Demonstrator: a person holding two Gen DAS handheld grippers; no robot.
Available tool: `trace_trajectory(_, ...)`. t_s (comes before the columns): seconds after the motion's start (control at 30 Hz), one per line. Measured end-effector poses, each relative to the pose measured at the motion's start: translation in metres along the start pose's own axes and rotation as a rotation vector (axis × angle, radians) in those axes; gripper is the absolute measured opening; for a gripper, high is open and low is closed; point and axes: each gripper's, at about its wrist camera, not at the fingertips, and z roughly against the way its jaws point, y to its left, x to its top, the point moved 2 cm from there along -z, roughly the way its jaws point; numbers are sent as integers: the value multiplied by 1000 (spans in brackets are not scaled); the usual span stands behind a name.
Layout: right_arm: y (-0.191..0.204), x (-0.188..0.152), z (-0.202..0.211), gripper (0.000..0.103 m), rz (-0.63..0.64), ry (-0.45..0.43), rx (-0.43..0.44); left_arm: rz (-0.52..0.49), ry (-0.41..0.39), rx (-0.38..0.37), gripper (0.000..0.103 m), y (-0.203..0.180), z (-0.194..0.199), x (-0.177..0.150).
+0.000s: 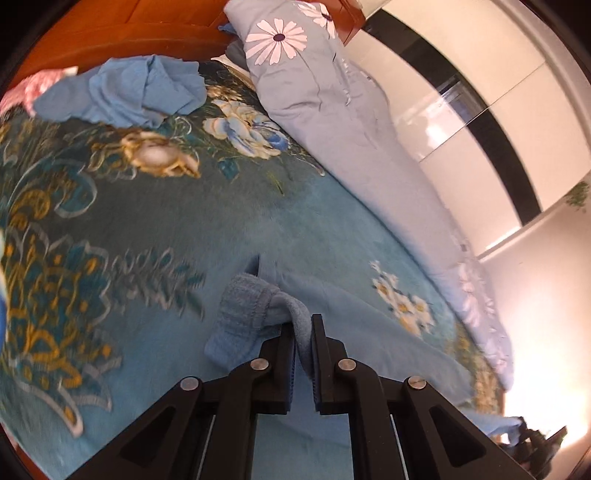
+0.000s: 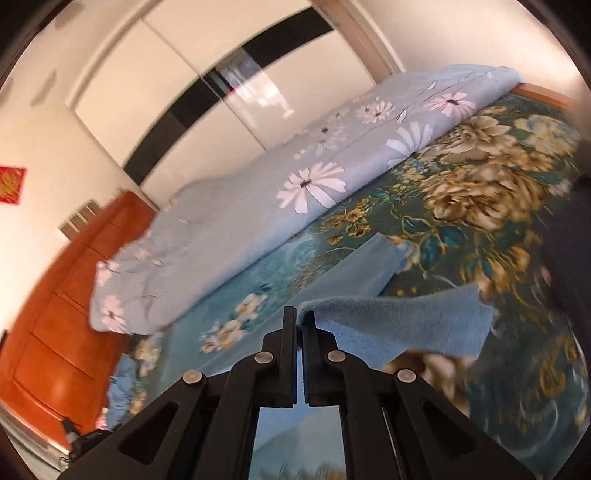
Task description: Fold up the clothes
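Observation:
A light blue fleece garment (image 1: 354,317) lies spread on the floral bedspread (image 1: 147,206). My left gripper (image 1: 303,328) is shut on a bunched hem of the garment, whose ribbed edge (image 1: 243,314) curls over to the left of the jaws. My right gripper (image 2: 300,321) is shut on another edge of the same garment (image 2: 399,325) and holds it above the bed, so a flap hangs to the right. A further part of the garment (image 2: 354,273) lies flat beyond. The other gripper shows at the lower right of the left wrist view (image 1: 532,443).
A crumpled blue garment (image 1: 129,92) and a pink cloth (image 1: 33,88) lie near the wooden headboard (image 1: 110,33). A rolled pale blue daisy quilt (image 1: 354,122) runs along the bed's far side, also in the right wrist view (image 2: 258,206). White wardrobe doors (image 2: 184,92) stand behind.

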Motion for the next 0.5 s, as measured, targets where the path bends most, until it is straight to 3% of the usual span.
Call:
trace_trajectory(0.23,12,38,-116,2,40,131,-175,5,59,105,8,-4,-66,31)
trace_trajectory(0.5,6,39,-209,2,73,226,-306,-27,101,185,12,0,-116,40)
